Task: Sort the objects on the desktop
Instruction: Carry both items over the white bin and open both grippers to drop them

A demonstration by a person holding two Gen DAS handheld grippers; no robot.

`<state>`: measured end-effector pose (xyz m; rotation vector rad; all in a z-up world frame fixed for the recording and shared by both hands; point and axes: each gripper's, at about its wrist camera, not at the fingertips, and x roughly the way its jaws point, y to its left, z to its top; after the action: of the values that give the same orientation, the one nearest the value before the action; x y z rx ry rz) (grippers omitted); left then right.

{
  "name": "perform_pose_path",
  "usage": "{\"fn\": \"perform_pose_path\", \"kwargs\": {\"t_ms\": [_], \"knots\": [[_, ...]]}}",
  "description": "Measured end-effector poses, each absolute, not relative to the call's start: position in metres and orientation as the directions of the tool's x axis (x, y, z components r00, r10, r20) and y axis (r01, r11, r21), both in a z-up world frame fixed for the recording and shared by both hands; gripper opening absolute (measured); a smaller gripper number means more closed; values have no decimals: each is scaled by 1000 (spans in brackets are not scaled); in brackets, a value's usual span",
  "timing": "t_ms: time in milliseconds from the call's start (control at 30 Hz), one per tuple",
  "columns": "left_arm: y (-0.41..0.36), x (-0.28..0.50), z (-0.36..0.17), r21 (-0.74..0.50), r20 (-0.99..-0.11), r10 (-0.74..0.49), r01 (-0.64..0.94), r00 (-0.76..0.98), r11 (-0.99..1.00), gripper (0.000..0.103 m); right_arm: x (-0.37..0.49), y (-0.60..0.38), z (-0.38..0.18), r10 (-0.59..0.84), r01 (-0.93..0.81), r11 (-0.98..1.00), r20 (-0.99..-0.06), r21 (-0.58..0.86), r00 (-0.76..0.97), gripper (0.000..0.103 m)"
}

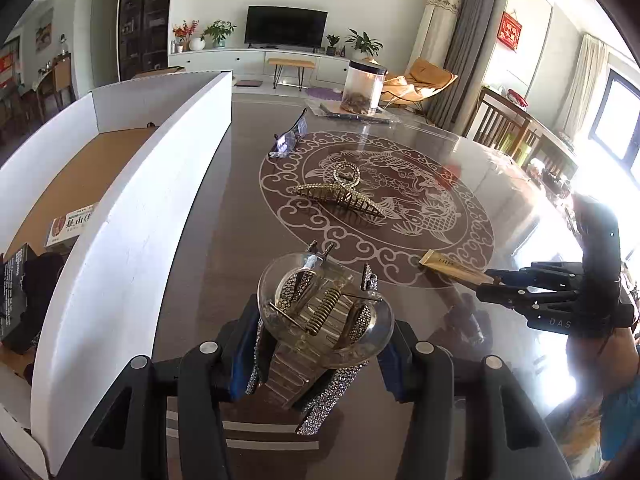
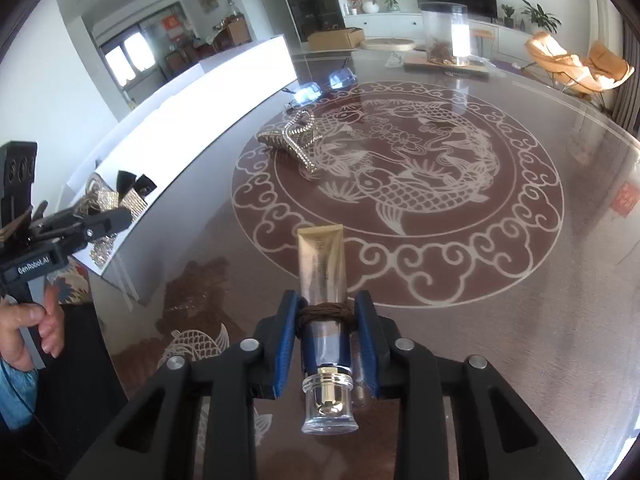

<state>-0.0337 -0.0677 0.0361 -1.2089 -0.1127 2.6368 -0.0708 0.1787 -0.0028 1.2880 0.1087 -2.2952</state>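
My left gripper (image 1: 316,344) is shut on a clear rhinestone hair claw clip (image 1: 320,312) and holds it above the table, next to the white cardboard box (image 1: 132,208). My right gripper (image 2: 326,344) is shut on a gold cosmetic tube (image 2: 320,264) with a clear cap and a brown hair tie around it, held above the table. A gold hair claw clip (image 1: 340,196) lies on the fish pattern, also in the right wrist view (image 2: 290,142). Glasses (image 1: 290,138) lie beyond it near the box wall, also in the right wrist view (image 2: 320,86).
The box holds a small packet (image 1: 70,226) and a dark box (image 1: 16,292). A clear jar (image 1: 364,88) on a dark mat stands at the table's far side. The glass tabletop (image 2: 500,280) has a round fish design. Chairs stand to the right.
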Motion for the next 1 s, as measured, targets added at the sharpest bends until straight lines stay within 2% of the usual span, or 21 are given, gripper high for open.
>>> {"fn": "perform_pose_path", "kwargs": {"t_ms": [233,300,400,533,667,867,1000], "knots": [[-60,-20,31,-168,-739,251,-189,-626,-967,52,-72,157,-16,-278,536,-843,-891,47,-359,34],[-60,-17,33,-173,-738,254,-188,-625,-967,51,-72,152,-16,-255,565,-825,-902,15,-348,30],[-70,-14,53,-213,-718,284,-188,-636,-959,51,-75,155,-13,-291,573,-817,-905,66,-309,29],[-108,-18,97,-226,-672,265,-150,-691,-963,52,-91,171,25,-511,489,-806,-808,333,-293,29],[-170,-35,134,-175,-655,146,-38,-741,-984,51,-110,140,85,-668,516,-717,-671,468,-320,29],[-260,-65,139,-98,-712,-32,144,-702,-985,51,-136,11,150,-795,650,-569,-537,503,-281,29],[-286,-72,113,-32,-765,-100,192,-636,-981,52,-134,-85,152,-804,718,-507,-561,477,-196,29]]}}
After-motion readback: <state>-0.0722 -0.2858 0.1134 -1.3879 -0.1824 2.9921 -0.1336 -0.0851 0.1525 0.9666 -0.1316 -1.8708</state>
